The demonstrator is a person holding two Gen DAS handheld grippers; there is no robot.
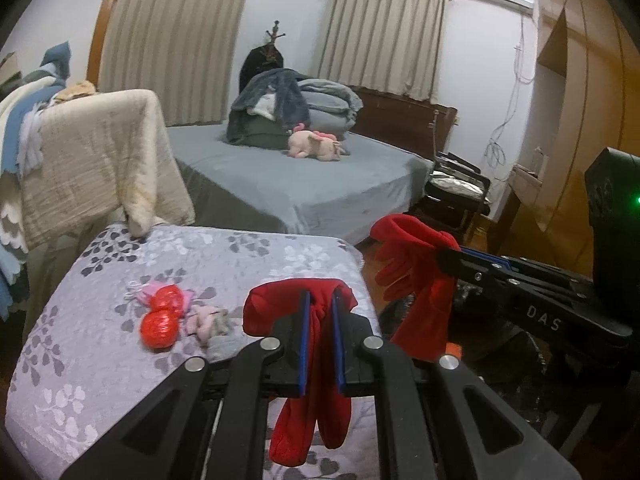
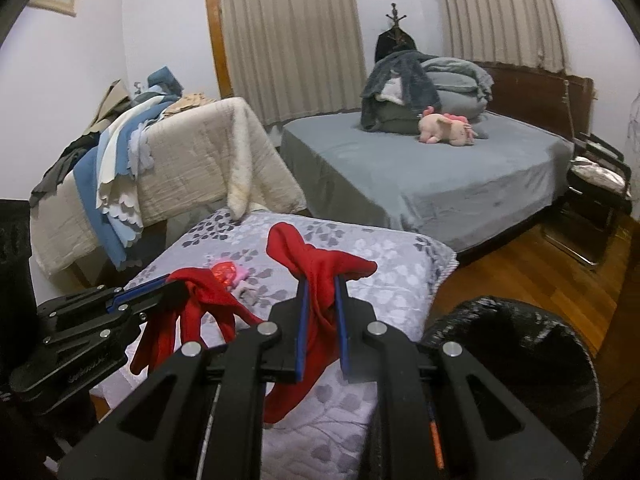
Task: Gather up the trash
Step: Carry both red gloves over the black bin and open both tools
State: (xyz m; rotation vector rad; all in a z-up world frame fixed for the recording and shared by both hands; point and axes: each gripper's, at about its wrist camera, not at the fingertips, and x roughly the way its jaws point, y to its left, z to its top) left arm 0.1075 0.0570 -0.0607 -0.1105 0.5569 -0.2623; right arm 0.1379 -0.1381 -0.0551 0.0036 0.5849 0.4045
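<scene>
My left gripper is shut on a red glove that hangs between its fingers above the floral padded seat. My right gripper is shut on a second red glove, held to the right of the seat; it shows in the left wrist view. The left gripper and its glove show at the left of the right wrist view. Red crumpled foil wrappers and small pink and grey scraps lie on the seat. A black bin stands on the floor at lower right.
A chair back draped with a cream quilt and blue cloths stands behind the seat. A grey bed with folded blankets and a pink plush toy lies beyond. A black folding chair and wooden floor are to the right.
</scene>
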